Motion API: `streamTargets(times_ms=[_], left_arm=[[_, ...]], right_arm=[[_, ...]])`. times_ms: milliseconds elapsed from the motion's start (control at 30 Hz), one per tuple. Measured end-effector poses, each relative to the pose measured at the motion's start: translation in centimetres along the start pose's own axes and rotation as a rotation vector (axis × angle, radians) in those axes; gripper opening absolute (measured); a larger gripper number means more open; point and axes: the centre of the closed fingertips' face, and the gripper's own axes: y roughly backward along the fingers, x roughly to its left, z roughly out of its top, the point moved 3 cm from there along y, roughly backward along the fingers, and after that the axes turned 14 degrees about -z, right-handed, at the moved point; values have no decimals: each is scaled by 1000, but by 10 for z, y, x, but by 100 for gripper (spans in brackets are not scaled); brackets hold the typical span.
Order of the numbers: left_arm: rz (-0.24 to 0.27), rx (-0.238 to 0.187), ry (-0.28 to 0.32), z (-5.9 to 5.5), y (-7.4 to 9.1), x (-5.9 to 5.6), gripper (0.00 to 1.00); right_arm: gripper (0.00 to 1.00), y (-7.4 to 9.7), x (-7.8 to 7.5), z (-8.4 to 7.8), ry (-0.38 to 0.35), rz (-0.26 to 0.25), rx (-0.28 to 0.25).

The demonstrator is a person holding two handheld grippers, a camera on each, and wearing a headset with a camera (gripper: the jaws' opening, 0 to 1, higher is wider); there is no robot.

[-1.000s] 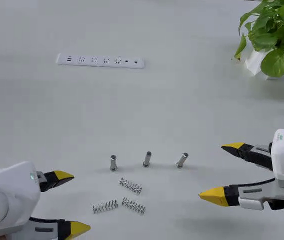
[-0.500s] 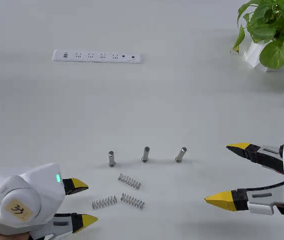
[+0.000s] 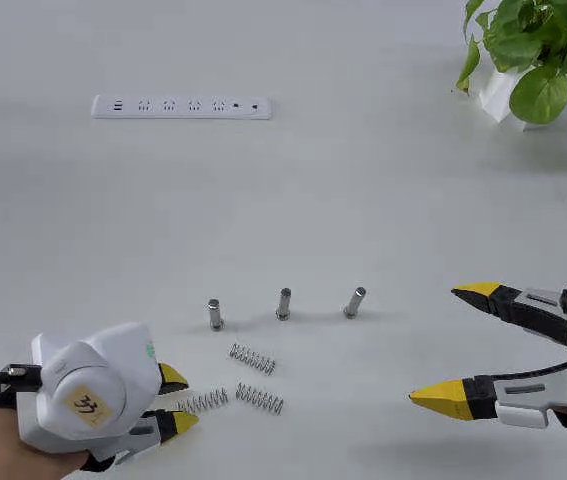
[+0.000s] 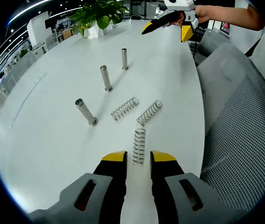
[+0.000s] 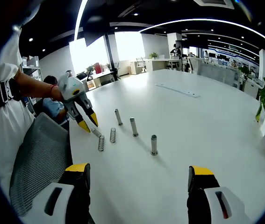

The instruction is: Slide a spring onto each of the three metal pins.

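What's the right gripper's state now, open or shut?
Open. The right gripper has its two yellow-tipped jaws wide apart in the head view, with bare table between them and nothing held.

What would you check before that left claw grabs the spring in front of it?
1. Left claw open: ok.
2. Nearest spring lined up between its jaws: ok.
3. Other two springs lying apart from it: ok.
4. Three pins standing, all bare: ok.
5. Right claw open, empty, off to the side: ok.
6. Left tips' height above the table: cannot tell.
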Motion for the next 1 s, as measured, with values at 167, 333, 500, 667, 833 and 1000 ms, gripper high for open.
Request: streamTargets(times_ms=[167,333,500,667,833,1000], left_arm=[[-1,26,-15,-2,-3,0,15],[-1,52,-18,-6,-5,1,13],[2,88,-34,-9,-7,2,11],[3,88,-36,-8,-7,4,11],[4,100,-42,-7,-7,5,9],[6,111,-46,-7,-7,5,8]], right_arm=[[86,2,-1,-2,-5,-5,0],[85,4,-1,-3,-12,-10,3],[85,4,-2,-4,-18,-14,1],[84,4,-2,-4,-20,-17,3],[84,3,-3,-4,-24,-19,2],[83,3,-2,-6,-29,-17,4]])
